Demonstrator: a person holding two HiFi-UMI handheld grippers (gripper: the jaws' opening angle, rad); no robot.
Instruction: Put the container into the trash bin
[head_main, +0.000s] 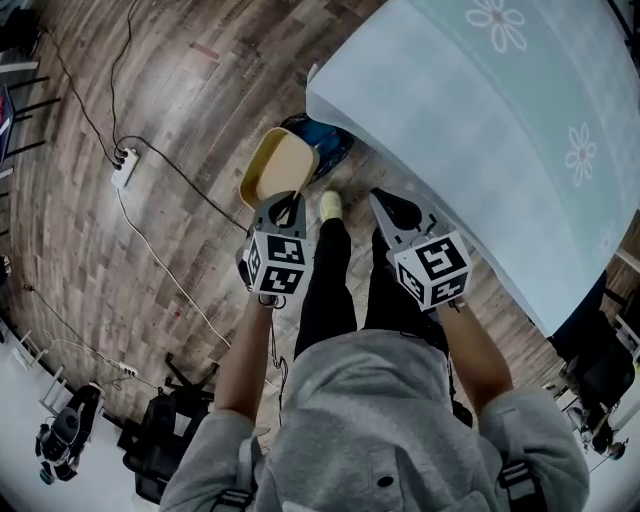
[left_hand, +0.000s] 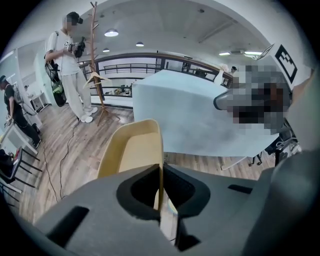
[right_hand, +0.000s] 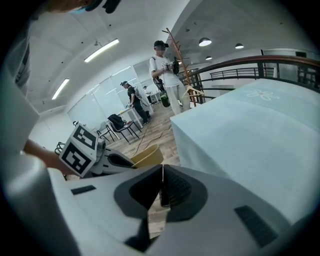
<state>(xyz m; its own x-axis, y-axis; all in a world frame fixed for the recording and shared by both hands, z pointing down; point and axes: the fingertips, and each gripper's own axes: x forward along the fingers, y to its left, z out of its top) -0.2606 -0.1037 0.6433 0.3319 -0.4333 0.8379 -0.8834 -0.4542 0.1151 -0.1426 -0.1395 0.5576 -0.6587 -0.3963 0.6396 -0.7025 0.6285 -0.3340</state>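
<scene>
The left tool (head_main: 285, 205) (left_hand: 161, 172) is closed on the thin wall of the yellow container (head_main: 280, 165) (left_hand: 131, 150), its pads pressing the rim from both sides. The container hangs off the tool's tip above the wooden floor (head_main: 190, 100), open side up and empty. It is just left of the corner of the desk (head_main: 480, 130) (left_hand: 190, 110), which is covered in a pale blue cloth with flower prints. Beside the container on its far right, a dark blue trash bin (head_main: 328, 140) stands on the floor at the desk's corner, partly hidden by the container and the cloth.

The right tool (head_main: 385, 198) (right_hand: 162, 172) is to the right of the left one, near the desk's edge. Its jaws are pressed together with nothing between them.

On the floor to the left lies a white power strip (head_main: 122, 168) with a dark cable (head_main: 180, 180) running from it. In the left gripper view, a person (left_hand: 70, 65) stands far off beside a wooden coat rack (left_hand: 96, 60).
</scene>
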